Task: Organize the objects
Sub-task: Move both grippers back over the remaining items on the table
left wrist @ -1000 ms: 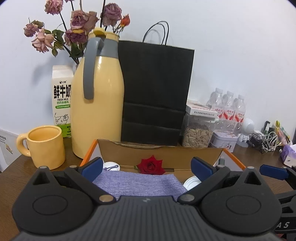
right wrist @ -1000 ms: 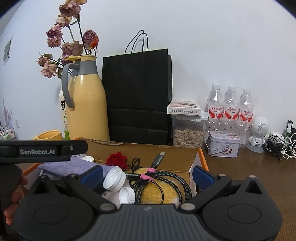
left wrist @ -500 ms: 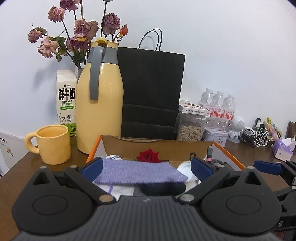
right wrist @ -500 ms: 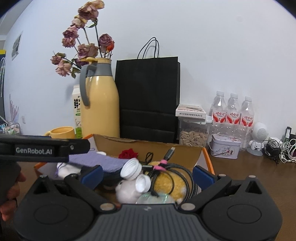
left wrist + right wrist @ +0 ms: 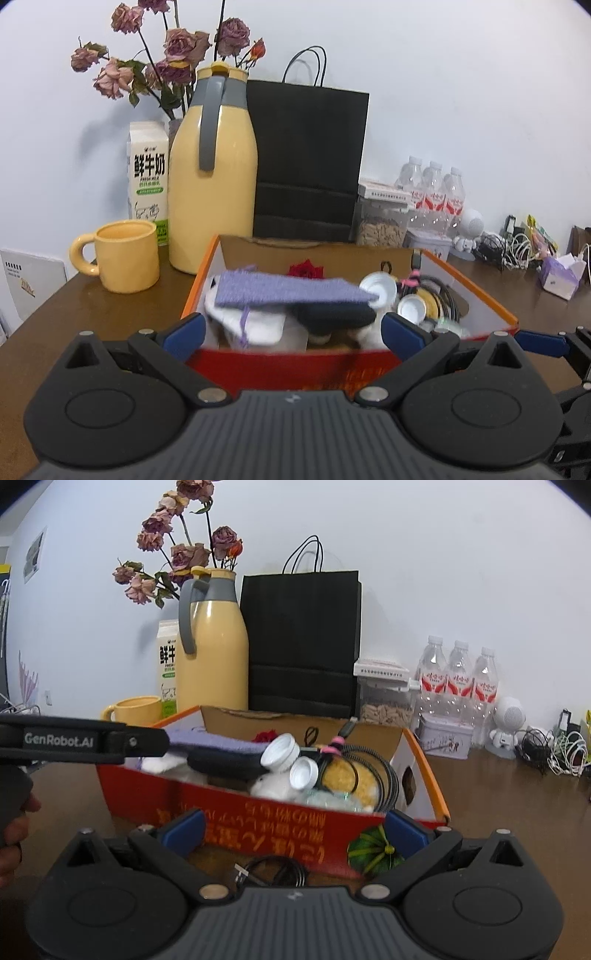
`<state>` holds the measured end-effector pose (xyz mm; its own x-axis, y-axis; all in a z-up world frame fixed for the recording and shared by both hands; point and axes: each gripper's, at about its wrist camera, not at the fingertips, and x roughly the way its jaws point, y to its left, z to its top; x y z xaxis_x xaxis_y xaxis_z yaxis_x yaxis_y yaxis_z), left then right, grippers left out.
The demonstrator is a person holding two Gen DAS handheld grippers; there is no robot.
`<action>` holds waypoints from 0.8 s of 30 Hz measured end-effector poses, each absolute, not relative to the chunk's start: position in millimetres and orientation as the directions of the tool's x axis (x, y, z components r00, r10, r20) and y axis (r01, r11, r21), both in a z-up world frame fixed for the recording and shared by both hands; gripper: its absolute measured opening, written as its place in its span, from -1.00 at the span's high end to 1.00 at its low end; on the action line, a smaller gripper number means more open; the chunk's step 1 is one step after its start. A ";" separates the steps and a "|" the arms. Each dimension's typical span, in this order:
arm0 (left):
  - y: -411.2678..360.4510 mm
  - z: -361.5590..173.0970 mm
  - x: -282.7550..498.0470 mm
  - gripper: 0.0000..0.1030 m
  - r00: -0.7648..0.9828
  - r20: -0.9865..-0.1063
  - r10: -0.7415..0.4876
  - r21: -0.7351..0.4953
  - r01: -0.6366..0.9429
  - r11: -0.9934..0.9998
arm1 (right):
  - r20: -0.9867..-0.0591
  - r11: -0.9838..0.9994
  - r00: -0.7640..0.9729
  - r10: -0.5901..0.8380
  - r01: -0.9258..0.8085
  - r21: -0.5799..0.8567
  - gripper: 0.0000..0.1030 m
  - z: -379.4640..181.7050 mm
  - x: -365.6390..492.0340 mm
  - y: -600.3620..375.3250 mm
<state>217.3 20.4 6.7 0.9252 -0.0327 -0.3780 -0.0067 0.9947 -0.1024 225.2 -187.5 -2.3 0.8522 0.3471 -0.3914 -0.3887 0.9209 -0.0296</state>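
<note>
A red and orange cardboard box (image 5: 280, 363) (image 5: 258, 819) stands on the brown table, full of things: a purple cloth (image 5: 284, 290) on top, a red rose (image 5: 306, 268), white caps (image 5: 280, 751), a coiled black cable (image 5: 373, 771). My left gripper (image 5: 291, 332) is open and empty, in front of the box's near wall. My right gripper (image 5: 293, 830) is open and empty, in front of the box's red wall. The left gripper's body (image 5: 85, 740) crosses the right wrist view at the left. A small black cable coil (image 5: 273, 873) lies on the table below the right gripper.
Behind the box stand a yellow thermos jug (image 5: 212, 173), a black paper bag (image 5: 308, 162), a milk carton (image 5: 147, 177), a yellow mug (image 5: 123, 254), dried roses (image 5: 173, 48), a seed jar (image 5: 384, 698), three water bottles (image 5: 458, 679), a tin (image 5: 445, 734) and tangled cables (image 5: 554, 749).
Both grippers have pulled back from above the box; its red front wall has come into view. The box contents stay where they were.
</note>
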 end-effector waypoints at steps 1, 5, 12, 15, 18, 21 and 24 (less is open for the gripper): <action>21.7 3.4 214.3 -1.00 0.922 -0.387 -0.034 -0.101 -0.005 0.995 | -0.395 0.922 0.851 0.345 -0.386 -0.028 -1.00 -3.4 223.0 -188.0; 29.9 -6.5 204.8 -1.00 0.907 -0.419 -0.037 -0.110 -0.010 0.994 | -0.414 0.923 0.845 0.338 -0.383 -0.027 -1.00 -8.8 214.8 -188.9; 49.5 -18.7 194.7 -1.00 0.881 -0.471 -0.036 -0.131 -0.030 0.991 | -0.468 0.925 0.823 0.321 -0.378 -0.030 -1.00 -18.3 213.3 -185.8; 56.4 -23.2 192.6 -1.00 0.871 -0.491 -0.023 -0.130 -0.047 0.990 | -0.501 0.924 0.809 0.308 -0.380 -0.046 -1.00 -23.6 216.3 -181.1; 63.1 -25.6 192.6 -1.00 0.863 -0.505 -0.017 -0.140 -0.063 0.988 | -0.536 0.925 0.792 0.292 -0.377 -0.053 -1.00 -28.6 222.6 -177.8; 64.7 -26.2 193.3 -1.00 0.860 -0.510 -0.013 -0.144 -0.070 0.987 | -0.575 0.928 0.769 0.278 -0.370 -0.046 -1.00 -33.7 231.5 -175.2; 63.1 -27.6 193.1 -1.00 0.858 -0.513 -0.017 -0.139 -0.063 0.988 | -0.595 0.931 0.757 0.270 -0.363 -0.039 -1.00 -36.1 240.1 -171.0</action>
